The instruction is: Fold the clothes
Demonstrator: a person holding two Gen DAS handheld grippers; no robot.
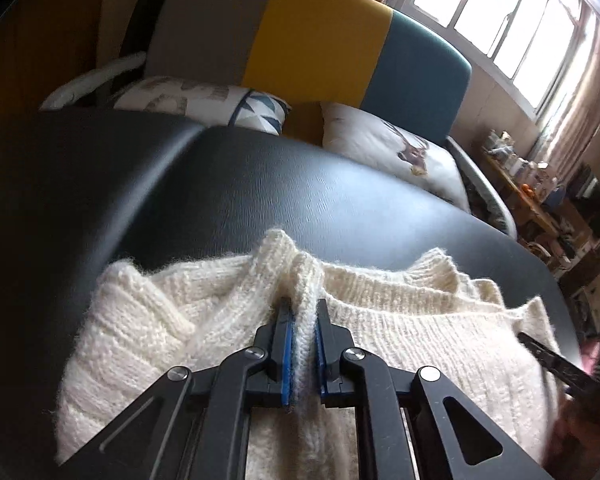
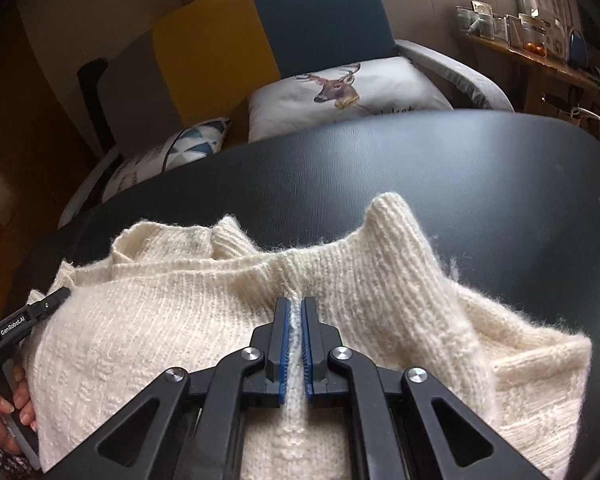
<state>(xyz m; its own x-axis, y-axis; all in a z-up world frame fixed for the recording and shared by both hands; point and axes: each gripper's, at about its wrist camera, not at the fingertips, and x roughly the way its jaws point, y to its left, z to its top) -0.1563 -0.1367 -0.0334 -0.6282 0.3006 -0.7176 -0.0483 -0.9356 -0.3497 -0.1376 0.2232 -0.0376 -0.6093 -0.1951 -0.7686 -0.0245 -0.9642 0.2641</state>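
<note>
A cream knitted sweater (image 1: 420, 344) lies bunched on a black padded table (image 1: 300, 184). My left gripper (image 1: 303, 305) is shut on a ribbed fold of the sweater, which rises between its blue pads. In the right wrist view the same sweater (image 2: 160, 320) spreads over the black table (image 2: 460, 168), and my right gripper (image 2: 295, 302) is shut on a thin ridge of the knit. The right gripper's tip (image 1: 556, 360) shows at the right edge of the left wrist view. The left gripper's finger (image 2: 32, 316) and a hand (image 2: 8, 408) appear at the left of the right wrist view.
Behind the table stands a sofa with a grey, yellow and teal back (image 1: 312, 40), a patterned pillow (image 1: 220, 100) and a deer-print cushion (image 2: 340, 88). A cluttered wooden shelf (image 1: 540, 184) sits under a bright window (image 1: 512, 20) at the right.
</note>
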